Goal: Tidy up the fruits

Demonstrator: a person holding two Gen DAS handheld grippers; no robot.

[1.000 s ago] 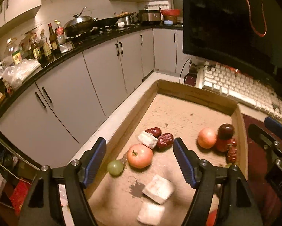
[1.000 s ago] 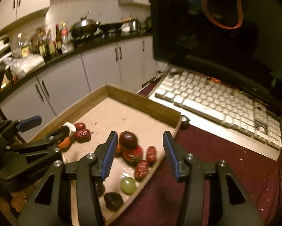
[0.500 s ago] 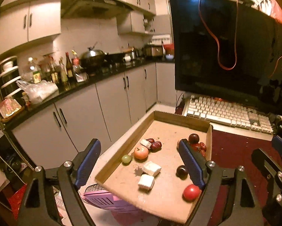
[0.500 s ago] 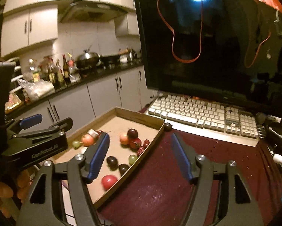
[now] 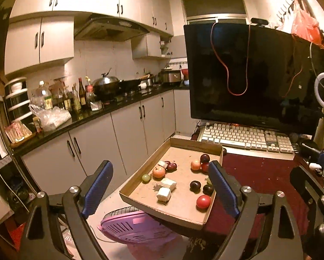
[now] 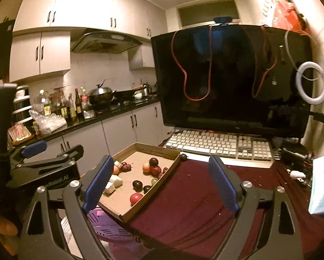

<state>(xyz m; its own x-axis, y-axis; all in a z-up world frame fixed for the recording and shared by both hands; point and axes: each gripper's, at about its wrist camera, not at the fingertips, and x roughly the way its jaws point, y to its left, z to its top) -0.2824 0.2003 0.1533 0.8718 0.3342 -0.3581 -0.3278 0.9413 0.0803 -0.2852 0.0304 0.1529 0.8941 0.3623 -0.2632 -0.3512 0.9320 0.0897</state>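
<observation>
A shallow cardboard tray (image 5: 183, 216) is seen on the desk, its near corner overhanging the desk edge above a pink perforated basket (image 5: 127, 227). In the tray, along the left wall, a green grape (image 5: 146, 177) lies just beside an orange-red tomato (image 5: 158, 171), with two red dates (image 5: 171, 166) behind it. Two white cubes (image 5: 165, 189) sit near the tray's middle. Toward the far right corner a dark plum (image 5: 205, 158) touches a peach-coloured fruit (image 5: 195, 165). Near the right wall two dark plums (image 5: 195, 185) lie side by side, and a red tomato (image 5: 203, 202) rests closest to the near edge. One dark round fruit (image 6: 183, 157) lies outside, on the maroon cloth (image 6: 194, 205) at the tray's far right corner. The left gripper (image 5: 159, 189) is held short of the tray, its jaws wide and just opened further, nothing gripped. The right gripper (image 6: 159, 183) is likewise spread wide after just opening further, empty, with the tray's right wall seen between its fingers. A keyboard (image 6: 220, 145) and dark monitor (image 6: 231, 75) stand behind.
</observation>
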